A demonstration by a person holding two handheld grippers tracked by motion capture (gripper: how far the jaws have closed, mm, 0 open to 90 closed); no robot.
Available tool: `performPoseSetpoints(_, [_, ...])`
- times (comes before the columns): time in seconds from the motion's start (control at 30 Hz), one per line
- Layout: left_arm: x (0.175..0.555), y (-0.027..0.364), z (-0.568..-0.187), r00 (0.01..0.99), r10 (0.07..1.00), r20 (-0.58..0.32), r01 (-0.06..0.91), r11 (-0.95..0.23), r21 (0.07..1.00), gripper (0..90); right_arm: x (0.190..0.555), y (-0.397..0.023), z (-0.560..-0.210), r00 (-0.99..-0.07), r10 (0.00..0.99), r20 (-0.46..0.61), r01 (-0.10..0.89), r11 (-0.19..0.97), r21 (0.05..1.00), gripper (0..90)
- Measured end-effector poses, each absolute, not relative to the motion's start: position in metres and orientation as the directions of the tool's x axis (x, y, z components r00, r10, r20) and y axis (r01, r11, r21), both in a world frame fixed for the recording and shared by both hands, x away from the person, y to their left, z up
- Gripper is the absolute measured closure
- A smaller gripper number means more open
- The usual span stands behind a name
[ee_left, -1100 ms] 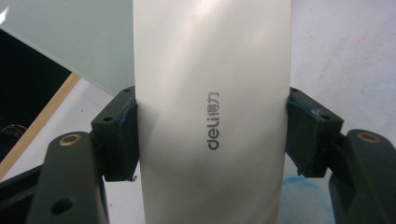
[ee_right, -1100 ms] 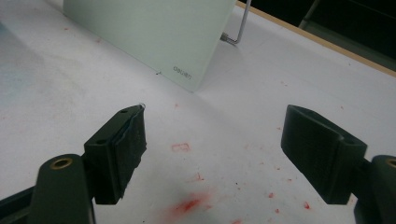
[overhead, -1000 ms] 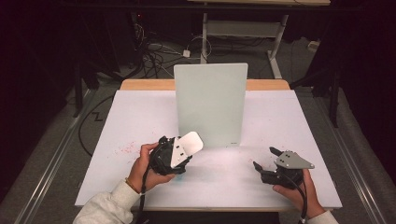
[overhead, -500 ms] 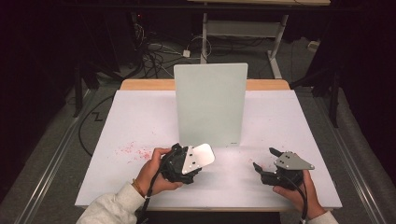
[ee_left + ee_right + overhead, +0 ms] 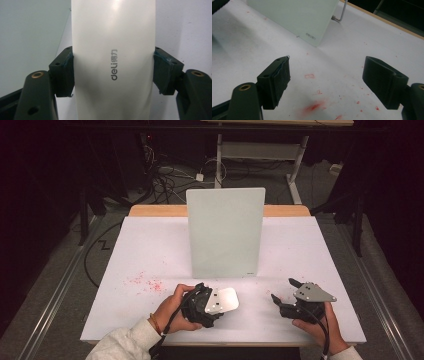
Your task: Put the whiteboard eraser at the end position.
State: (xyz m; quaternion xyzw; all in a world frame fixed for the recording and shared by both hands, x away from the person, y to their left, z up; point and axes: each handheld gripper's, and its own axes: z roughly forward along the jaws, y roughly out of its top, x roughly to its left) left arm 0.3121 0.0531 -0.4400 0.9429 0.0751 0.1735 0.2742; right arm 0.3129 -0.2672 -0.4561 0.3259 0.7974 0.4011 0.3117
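A white eraser-like block [image 5: 113, 60] printed "deli" lies between my left gripper's [image 5: 113, 72] jaws, and both pads press on its sides. In the high view this left gripper [image 5: 216, 302] hangs low over the white table [image 5: 150, 250] near the front edge, the white block [image 5: 223, 300] pointing right. An upright pale green board [image 5: 225, 232] stands behind it at the table's middle. My right gripper [image 5: 285, 292] rests at the front right, open with nothing between its jaws. From the right gripper [image 5: 332, 77] view, the board's lower corner [image 5: 294, 15] leans on a wire stand [image 5: 340, 16].
Red marker specks [image 5: 145, 282] dot the table left of the left hand. More red smears [image 5: 313, 107] lie under the right gripper. Cables [image 5: 165, 175] and desk legs sit on the dark floor beyond the table's wooden far edge [image 5: 155, 211].
The left hand has carried the white block rightward and nearer the front edge, a little lower. The right gripper has stayed put.
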Motion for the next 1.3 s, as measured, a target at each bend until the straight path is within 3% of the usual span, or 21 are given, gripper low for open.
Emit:
performPoseSetpoints(0.63, [0.321, 0.028, -0.447, 0.954, 0.164, 0.252, 0.003, -0.843, 0.538, 27.2, 0.313, -0.266, -0.458, -0.599, 0.763, -0.241, 0.271, 0.477, 0.836, 22.8])
performPoseSetpoints(0.83, [0.318, 0.033, -0.436, 0.948, 0.202, 0.246, 0.003, -0.780, 0.626, 23.6, 0.313, -0.265, -0.458, -0.599, 0.764, -0.240, 0.273, 0.477, 0.835, 22.8])
performPoseSetpoints(1.3, [0.318, 0.045, -0.425, 0.897, 0.302, 0.323, -0.009, -0.718, 0.696, 19.0, 0.312, -0.265, -0.456, -0.599, 0.762, -0.244, 0.266, 0.477, 0.837, 22.8])
